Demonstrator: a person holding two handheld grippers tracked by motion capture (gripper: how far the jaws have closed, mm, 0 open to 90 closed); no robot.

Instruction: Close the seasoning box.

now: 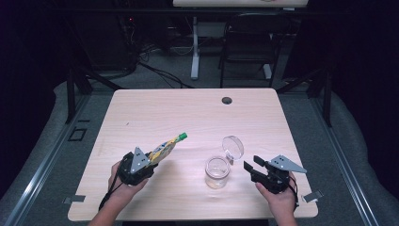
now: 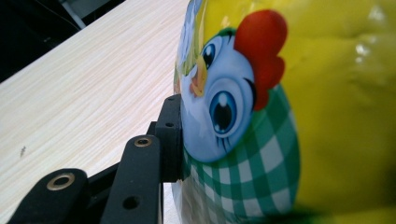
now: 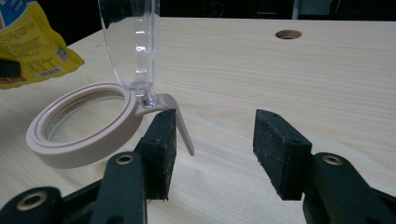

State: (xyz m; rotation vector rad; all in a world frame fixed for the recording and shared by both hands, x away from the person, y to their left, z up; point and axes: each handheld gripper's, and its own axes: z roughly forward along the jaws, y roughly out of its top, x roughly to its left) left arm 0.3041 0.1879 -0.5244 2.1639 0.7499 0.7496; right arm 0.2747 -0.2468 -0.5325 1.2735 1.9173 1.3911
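Observation:
My left gripper [image 1: 149, 161] is shut on a yellow pouch [image 1: 162, 149] with a green screw cap [image 1: 181, 136] that points up and to the right. In the left gripper view its left pad [image 2: 170, 137] presses against the pouch [image 2: 280, 116], which is printed with a cartoon chicken; the other jaw is hidden behind it. A clear glass jar [image 1: 217, 172] stands at the table's front middle, its hinged lid [image 1: 233, 146] swung up and open. My right gripper [image 1: 251, 165] is open just right of the jar. Its jaws [image 3: 215, 149] hold nothing, and the jar's beige rim [image 3: 79, 135] lies to their left.
The light wooden table [image 1: 188, 108] has a cable hole [image 1: 227, 100] near its far edge. Behind the table are a dark chair [image 1: 249, 42], a white desk leg [image 1: 195, 52] and cables on the floor.

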